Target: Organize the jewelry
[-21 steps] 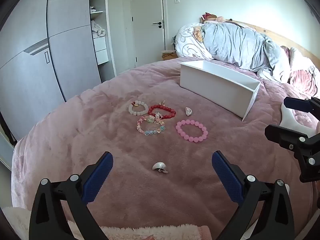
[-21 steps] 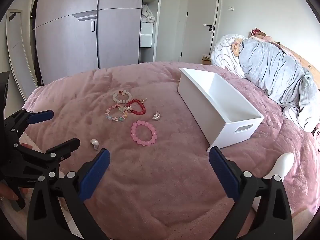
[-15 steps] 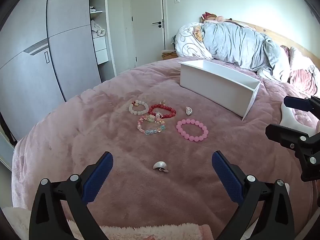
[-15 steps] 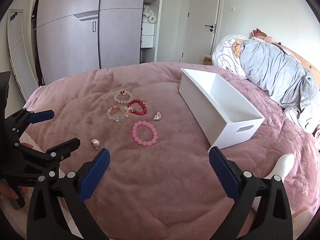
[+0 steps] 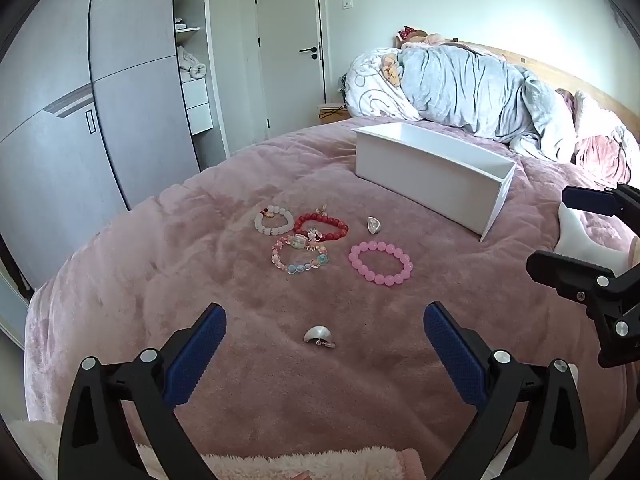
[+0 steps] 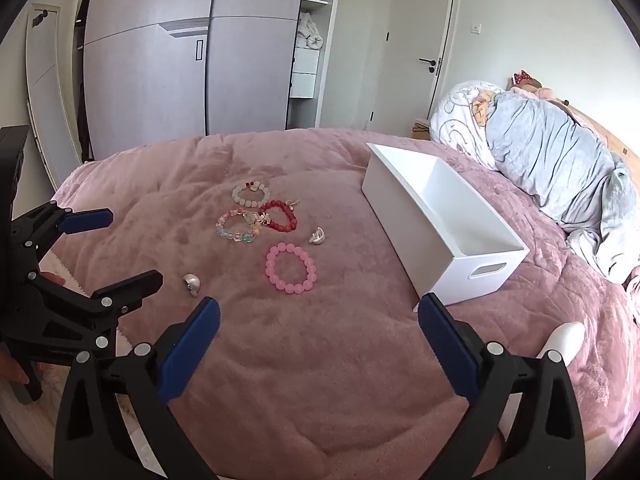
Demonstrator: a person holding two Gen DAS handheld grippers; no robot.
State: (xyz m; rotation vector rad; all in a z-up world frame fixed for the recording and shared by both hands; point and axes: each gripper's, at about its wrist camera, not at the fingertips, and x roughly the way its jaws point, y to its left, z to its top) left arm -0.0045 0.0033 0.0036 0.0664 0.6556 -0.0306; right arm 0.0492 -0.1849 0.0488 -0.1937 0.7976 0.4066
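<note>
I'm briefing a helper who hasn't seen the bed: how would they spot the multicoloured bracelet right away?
Start at the white box on the pink blanket, then look to the jewelry cluster beside it. The multicoloured bracelet touches the red bracelet, just below the white bracelet. It alone mixes clear, pink and blue beads.

l gripper (image 5: pixel 325 332) wide over silver ring (image 5: pixel 319 336) (4 bracelets beyond).

Bare blanket (image 5: pixel 168 280) btwn grippers & bracelets; silver ring (image 5: pixel 319 336) lies alone mid-path, white box (image 6: pixel 440 216) walls off right side.
</note>
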